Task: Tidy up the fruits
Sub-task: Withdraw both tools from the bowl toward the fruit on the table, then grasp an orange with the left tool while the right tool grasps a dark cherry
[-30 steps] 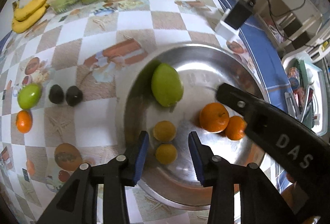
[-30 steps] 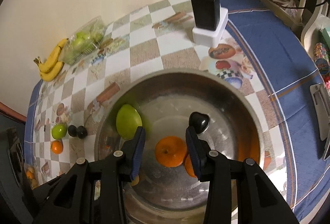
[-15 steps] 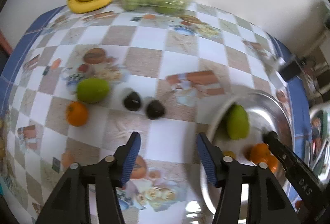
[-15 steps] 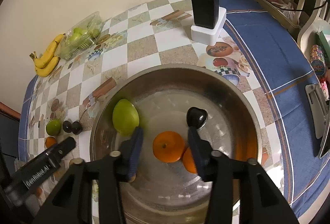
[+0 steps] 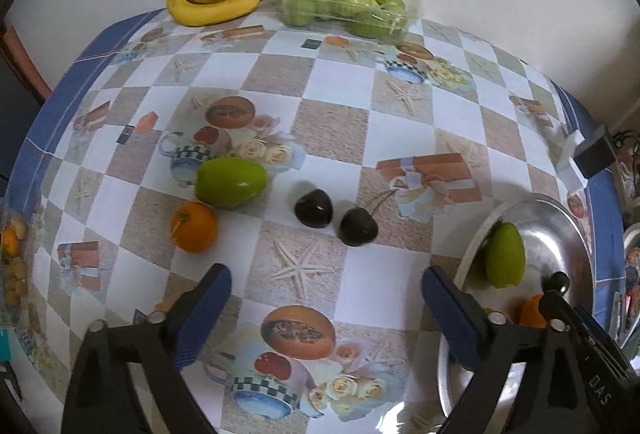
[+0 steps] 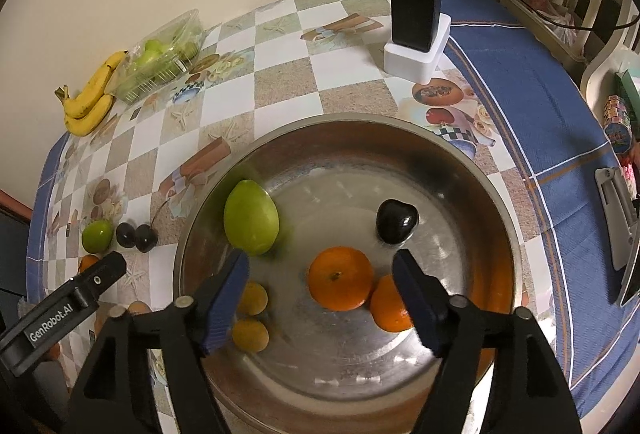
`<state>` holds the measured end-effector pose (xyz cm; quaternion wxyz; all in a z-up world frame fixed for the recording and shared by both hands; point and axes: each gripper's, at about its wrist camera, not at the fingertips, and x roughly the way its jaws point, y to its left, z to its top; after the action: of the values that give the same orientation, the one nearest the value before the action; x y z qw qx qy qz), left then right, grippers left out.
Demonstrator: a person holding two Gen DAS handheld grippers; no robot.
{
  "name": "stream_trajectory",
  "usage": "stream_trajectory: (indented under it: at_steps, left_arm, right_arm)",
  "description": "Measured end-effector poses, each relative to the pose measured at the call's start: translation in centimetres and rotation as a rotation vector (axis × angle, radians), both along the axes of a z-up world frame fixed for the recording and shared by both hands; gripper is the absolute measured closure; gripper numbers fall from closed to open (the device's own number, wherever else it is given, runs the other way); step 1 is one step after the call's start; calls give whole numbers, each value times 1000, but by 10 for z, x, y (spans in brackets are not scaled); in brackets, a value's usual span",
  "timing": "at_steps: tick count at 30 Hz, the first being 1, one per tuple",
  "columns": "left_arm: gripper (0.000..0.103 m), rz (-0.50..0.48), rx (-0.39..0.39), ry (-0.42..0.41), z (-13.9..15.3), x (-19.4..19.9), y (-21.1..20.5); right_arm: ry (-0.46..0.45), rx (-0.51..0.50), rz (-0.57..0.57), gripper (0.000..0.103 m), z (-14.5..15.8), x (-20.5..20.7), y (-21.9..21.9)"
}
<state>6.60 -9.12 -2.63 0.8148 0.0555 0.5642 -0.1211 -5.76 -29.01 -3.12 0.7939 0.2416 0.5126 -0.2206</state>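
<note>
My left claw (image 5: 324, 308), jaws just spread wide and empty, hangs over the worktop (image 5: 384, 266); the two dark cherries (image 5: 336, 218) lie just beyond its fingertips. My right claw (image 6: 320, 286), also just opening, straddles an orange (image 6: 340, 278) in the steel bowl (image 6: 472, 170) without gripping.

Right claw (image 6: 320, 288): I see its jaws parted, just been opening, nothing gripped, above the bowl (image 6: 496, 190).
Bowl contents: green fruit (image 6: 251, 218), dark cherry (image 6: 396, 221), two oranges (image 6: 340, 278).

Steel bowl (image 6: 472, 170) holds 6 fruits; 4 lie outside.
</note>
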Motion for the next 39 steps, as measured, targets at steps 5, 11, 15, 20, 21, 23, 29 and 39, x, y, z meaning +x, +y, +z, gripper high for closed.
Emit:
stream_trajectory:
  at_steps: [5,11,15,20,21,23,29,39]
  left_arm:
    - [0,16,10,-23,1,3,6]
    - [0,26,10,-39,3,6,13]
    - [0,34,22,-52,5,8,18]
    - [0,30,25,-69,7,10,22]
    - [0,28,26,-72,8,11,23]
    - [0,28,26,-77,8,12,25]
    - [0,31,32,-95,11,19,35]
    - [0,95,35,-124,14,39,74]
  right_arm:
    - [5,-9,2,20,0,1,2]
    - [4,-22,4,11,1,3,5]
    - [6,-30,3,1,-1,4,7]
    - [2,-48,0,0,1,5,10]
    - [-2,-47,-1,0,1,6,11]
    - [-5,-50,-3,0,1,7,12]
    - [-24,-63,-2,0,4,12,19]
    - [-85,-61,39,0,15,35,47]
